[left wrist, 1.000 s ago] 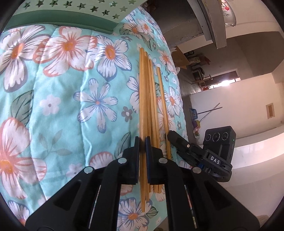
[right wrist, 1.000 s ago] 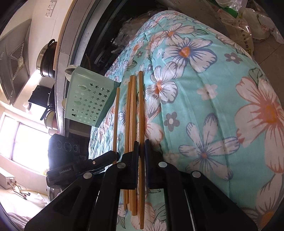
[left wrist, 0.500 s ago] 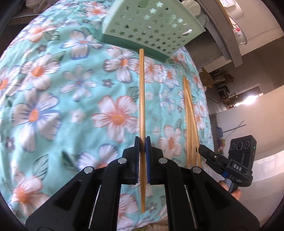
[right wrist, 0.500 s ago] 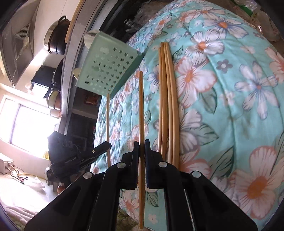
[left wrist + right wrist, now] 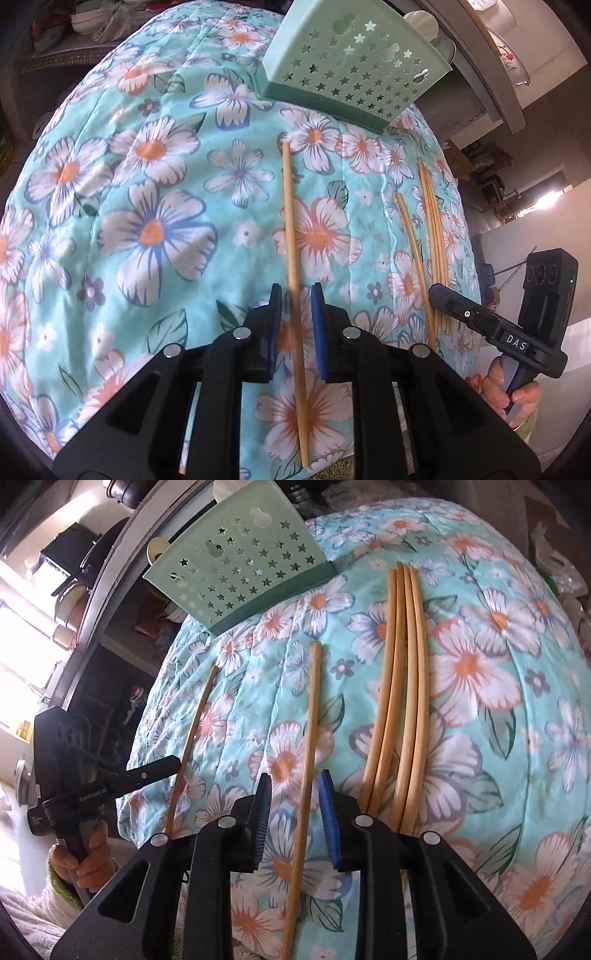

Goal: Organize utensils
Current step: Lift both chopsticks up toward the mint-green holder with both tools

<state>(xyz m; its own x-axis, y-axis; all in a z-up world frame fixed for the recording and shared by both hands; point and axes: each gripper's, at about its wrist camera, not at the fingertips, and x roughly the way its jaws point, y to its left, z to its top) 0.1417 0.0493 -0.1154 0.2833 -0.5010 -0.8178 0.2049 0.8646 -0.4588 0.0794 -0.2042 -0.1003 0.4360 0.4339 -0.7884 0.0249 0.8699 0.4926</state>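
Wooden chopsticks lie on a floral quilted cloth [image 5: 155, 206]. My left gripper [image 5: 296, 291] is open, its jaws on either side of one single chopstick [image 5: 290, 221] that lies on the cloth. My right gripper [image 5: 295, 782] is open too, astride another single chopstick [image 5: 310, 716]. A bundle of several chopsticks [image 5: 402, 672] lies just right of it; the bundle also shows in the left wrist view [image 5: 434, 229]. A mint green utensil holder [image 5: 351, 62] with star holes stands at the far edge, also in the right wrist view [image 5: 240, 576].
The cloth-covered surface drops off at its rounded edges. A grey ledge [image 5: 491, 74] and dishes lie beyond the holder. Each view shows the other hand-held gripper at the cloth's near edge, the right one [image 5: 495, 328] and the left one [image 5: 110, 779].
Both grippers lifted one chopstick each out of the bundle, moved them left and apart, set them on the cloth and opened their jaws. The holder came into fuller view.
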